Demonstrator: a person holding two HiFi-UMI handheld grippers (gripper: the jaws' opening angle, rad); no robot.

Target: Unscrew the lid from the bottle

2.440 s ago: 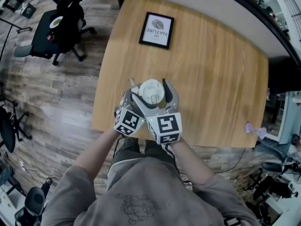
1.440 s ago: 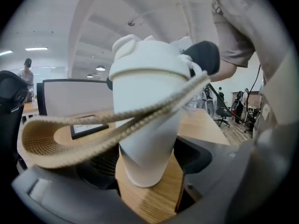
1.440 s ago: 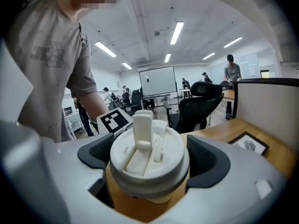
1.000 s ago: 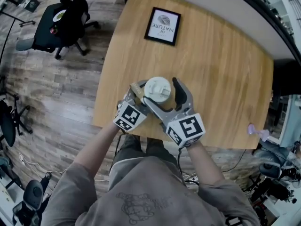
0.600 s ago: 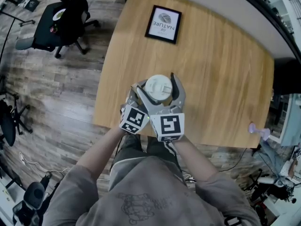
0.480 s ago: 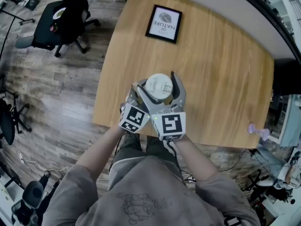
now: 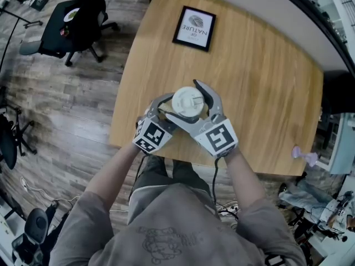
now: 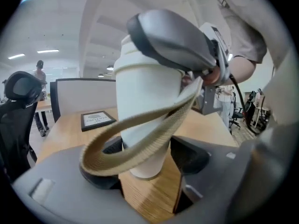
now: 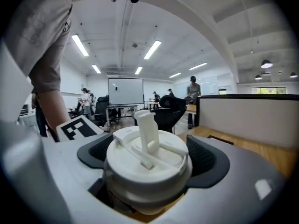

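Note:
A white bottle [image 8: 142, 111] stands upright near the front edge of the wooden table [image 7: 260, 93], with a tan strap loop [image 8: 135, 141] hanging in front of it. My left gripper [image 8: 145, 164] has its dark pads against both sides of the bottle's base; its jaws have just been closing on it. The white lid [image 9: 147, 157] with an upright flip tab sits between the pads of my right gripper [image 9: 149, 158], which press on its rim. In the head view the lid [image 7: 187, 101] hides the bottle body; my right gripper [image 7: 188, 102] wraps it and my left gripper [image 7: 164, 108] sits lower left.
A framed sign [image 7: 193, 29] lies on the table's far side. A black office chair [image 7: 77, 24] stands on the wood floor to the left. A small purple object [image 7: 302, 154] lies off the table's right front corner. The person's arms reach in from the front edge.
The right gripper's marker cube swung left about the lid, then back out to the right, rolling around it. The left gripper and the bottle have stayed in place.

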